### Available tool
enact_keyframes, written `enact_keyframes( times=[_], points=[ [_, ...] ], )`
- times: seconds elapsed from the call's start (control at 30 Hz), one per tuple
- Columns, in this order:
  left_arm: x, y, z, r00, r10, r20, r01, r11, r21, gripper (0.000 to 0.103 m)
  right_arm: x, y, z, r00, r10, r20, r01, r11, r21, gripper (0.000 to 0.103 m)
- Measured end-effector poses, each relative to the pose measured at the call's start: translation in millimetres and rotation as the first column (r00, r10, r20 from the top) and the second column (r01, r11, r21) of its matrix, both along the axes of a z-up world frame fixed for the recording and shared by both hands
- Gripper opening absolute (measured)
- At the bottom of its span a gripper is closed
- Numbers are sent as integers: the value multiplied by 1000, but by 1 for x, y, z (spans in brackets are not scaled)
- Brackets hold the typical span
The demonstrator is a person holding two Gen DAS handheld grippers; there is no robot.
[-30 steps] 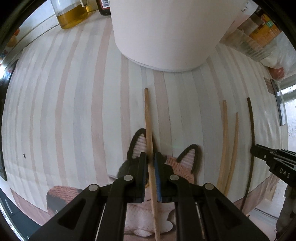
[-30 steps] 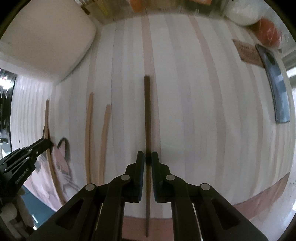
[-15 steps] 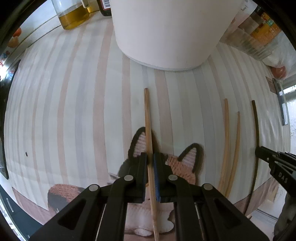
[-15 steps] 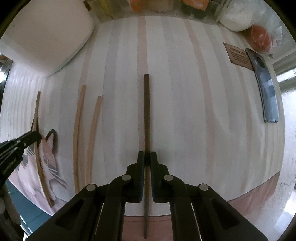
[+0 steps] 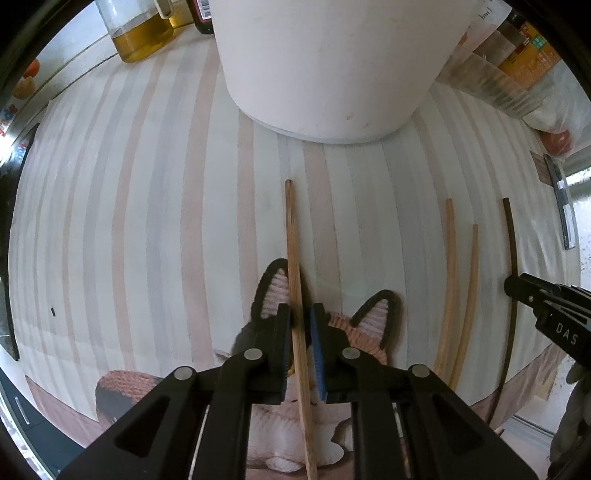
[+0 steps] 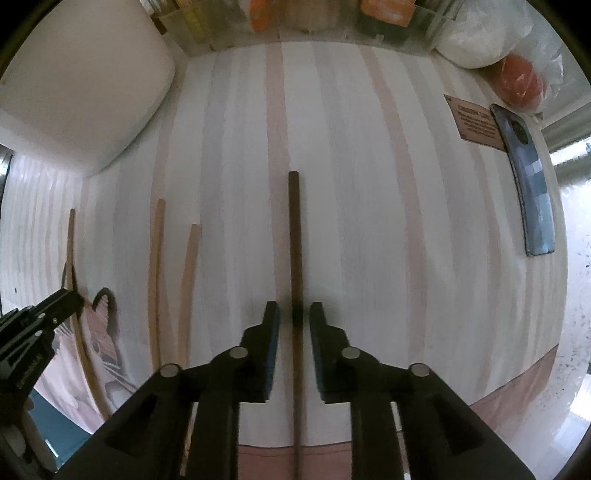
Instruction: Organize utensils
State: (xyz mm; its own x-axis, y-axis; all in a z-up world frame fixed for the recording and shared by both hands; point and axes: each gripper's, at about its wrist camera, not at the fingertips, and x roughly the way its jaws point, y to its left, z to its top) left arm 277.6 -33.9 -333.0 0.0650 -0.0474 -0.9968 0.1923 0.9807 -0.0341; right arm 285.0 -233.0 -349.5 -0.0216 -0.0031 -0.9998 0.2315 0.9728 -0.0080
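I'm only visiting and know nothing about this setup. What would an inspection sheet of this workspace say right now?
Surface: striped tablecloth, pink and grey, flat.
Job's things: light chopstick lying across the fox-shaped mat; pair of light chopsticks side by side; dark chopstick apart from them.
Clutter: white container, phone, brown card.
Grippers: left gripper open a crack around the light chopstick; right gripper has just been opening, dark chopstick between its jaws, untouched.
Cables: nothing seen.
Surroundings: oil jar, clear bin of packets, bagged food.
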Motion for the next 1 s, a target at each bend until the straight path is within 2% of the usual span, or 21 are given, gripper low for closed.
enact_keyframes(
  times=[0.17,0.2,0.23,0.3,0.33,0.77,0.9,1.0],
  points=[
    [5,-19,4,1000,-11,29,10,1000,24,7,1,4,-1,999,31,17,-31,999,-29,23],
    [6,-25,6,1000,-29,10,29,1000,6,7,-1,13,-2,999,32,24,-32,999,-30,22],
    [7,-28,6,999,-31,13,31,999,11,6,-2,14,-2,999,33,29,-32,999,-28,20],
    [7,-31,6,999,-28,20,28,1000,12,5,-5,14,-1,999,30,37,-29,999,-38,7],
    [8,-34,6,999,-29,19,29,1000,11,5,-6,12,-1,999,20,43,-19,999,-27,6],
    [-5,-51,11,998,-55,37,55,998,14,4,-9,5,4,998,6,59,-6,1000,-8,6],
    [-8,-50,23,994,-82,68,81,997,15,4,-6,-11,6,997,-6,83,4,1000,16,6],
    [-12,-51,35,992,-86,87,87,996,-3,4,-12,-17,21,992,-12,123,6,999,51,6]
  ],
)
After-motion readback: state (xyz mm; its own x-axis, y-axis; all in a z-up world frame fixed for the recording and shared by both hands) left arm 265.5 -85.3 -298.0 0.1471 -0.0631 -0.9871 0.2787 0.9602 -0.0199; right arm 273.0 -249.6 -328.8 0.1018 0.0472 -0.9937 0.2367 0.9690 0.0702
